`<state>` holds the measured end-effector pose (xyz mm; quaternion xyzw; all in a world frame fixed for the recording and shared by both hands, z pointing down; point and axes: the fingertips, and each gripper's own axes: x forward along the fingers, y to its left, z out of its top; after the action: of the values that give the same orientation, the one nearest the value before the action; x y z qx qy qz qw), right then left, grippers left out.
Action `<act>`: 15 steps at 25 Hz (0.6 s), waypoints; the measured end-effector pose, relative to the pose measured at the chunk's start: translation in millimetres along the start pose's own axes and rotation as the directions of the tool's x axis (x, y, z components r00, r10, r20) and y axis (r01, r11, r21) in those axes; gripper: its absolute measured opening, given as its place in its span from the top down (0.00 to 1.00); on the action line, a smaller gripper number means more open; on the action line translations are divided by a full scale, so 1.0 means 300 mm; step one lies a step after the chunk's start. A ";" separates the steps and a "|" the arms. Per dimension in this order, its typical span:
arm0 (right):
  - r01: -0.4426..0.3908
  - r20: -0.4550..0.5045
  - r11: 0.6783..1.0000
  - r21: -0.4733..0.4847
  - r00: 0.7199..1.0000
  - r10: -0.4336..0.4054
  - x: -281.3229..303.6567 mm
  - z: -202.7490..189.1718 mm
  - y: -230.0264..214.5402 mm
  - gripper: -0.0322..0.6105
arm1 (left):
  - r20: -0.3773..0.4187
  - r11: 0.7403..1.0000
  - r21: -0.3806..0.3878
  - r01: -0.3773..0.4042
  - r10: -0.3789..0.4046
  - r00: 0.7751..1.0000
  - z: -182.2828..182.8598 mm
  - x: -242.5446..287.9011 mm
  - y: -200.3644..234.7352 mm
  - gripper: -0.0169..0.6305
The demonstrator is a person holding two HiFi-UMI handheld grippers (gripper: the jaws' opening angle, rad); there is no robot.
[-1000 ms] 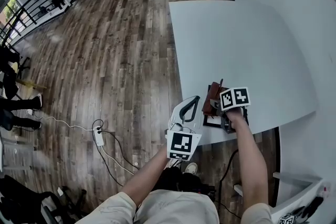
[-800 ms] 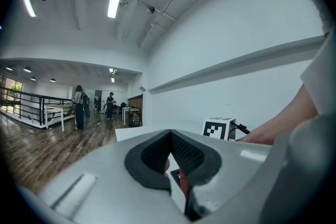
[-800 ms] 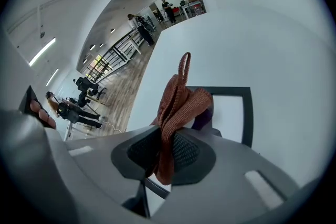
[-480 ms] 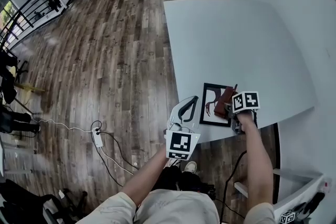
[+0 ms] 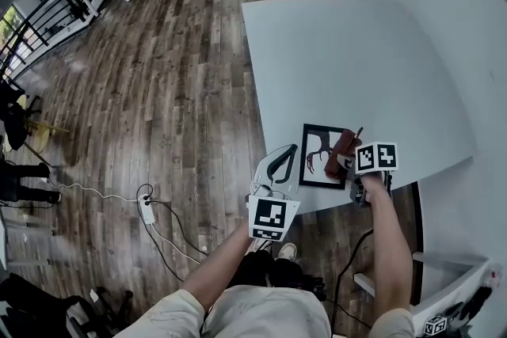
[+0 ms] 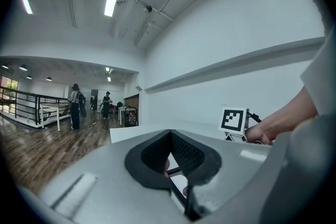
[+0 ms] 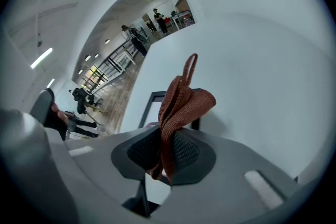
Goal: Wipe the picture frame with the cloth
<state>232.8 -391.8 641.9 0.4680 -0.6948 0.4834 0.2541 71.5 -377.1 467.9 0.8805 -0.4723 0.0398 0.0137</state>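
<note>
Head view shows the picture frame (image 5: 321,158) lying flat on the white table (image 5: 356,59), close to the near edge and within reach of both tools. The right gripper (image 5: 349,159) is clamped on the cloth (image 5: 344,144). Right gripper view confirms the rust-coloured weave is pinched between both pads (image 7: 135,153), with a loose fold standing above the jaws. The cloth sits over the frame's right side, presumably so that fabric, not the tool, meets the glass; actual contact cannot be confirmed. The left gripper (image 5: 282,162) hangs just off the table edge beside the frame's left side, jaws together with nothing between them. Judgement: it is stationed to steady the frame should wiping push it.
</note>
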 end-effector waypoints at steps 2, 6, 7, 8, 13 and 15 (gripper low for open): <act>-0.094 0.017 0.995 -0.013 0.995 0.095 -0.009 -0.006 0.109 0.83 | 0.001 1.000 -0.006 -0.002 0.002 1.000 0.004 -0.005 0.002 0.97; -0.222 -0.023 0.973 -0.059 0.975 0.221 0.024 -0.033 0.298 0.82 | 0.004 1.000 0.000 -0.015 0.015 1.000 0.015 -0.013 0.012 0.97; -0.230 -0.034 0.971 -0.064 0.973 0.228 0.041 -0.042 0.321 0.82 | 0.005 1.000 0.000 -0.017 0.017 1.000 0.017 -0.013 0.012 0.97; -0.228 -0.044 0.971 -0.067 0.973 0.225 0.060 -0.052 0.333 0.82 | 0.006 1.000 0.001 -0.018 0.017 1.000 0.018 -0.014 0.011 0.97; -0.181 -0.096 0.982 -0.049 0.980 0.176 0.145 -0.130 0.307 0.82 | 0.003 1.000 0.003 -0.010 0.010 1.000 0.014 -0.027 0.001 0.97; -0.151 -0.097 0.988 -0.037 0.984 0.147 0.152 -0.145 0.267 0.82 | 0.000 1.000 0.005 -0.008 0.008 1.000 0.009 -0.031 -0.001 0.97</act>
<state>137.1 -363.1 661.5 0.3856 -0.7257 0.5070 0.2601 66.7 -369.5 464.5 0.8785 -0.4759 0.0409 0.0113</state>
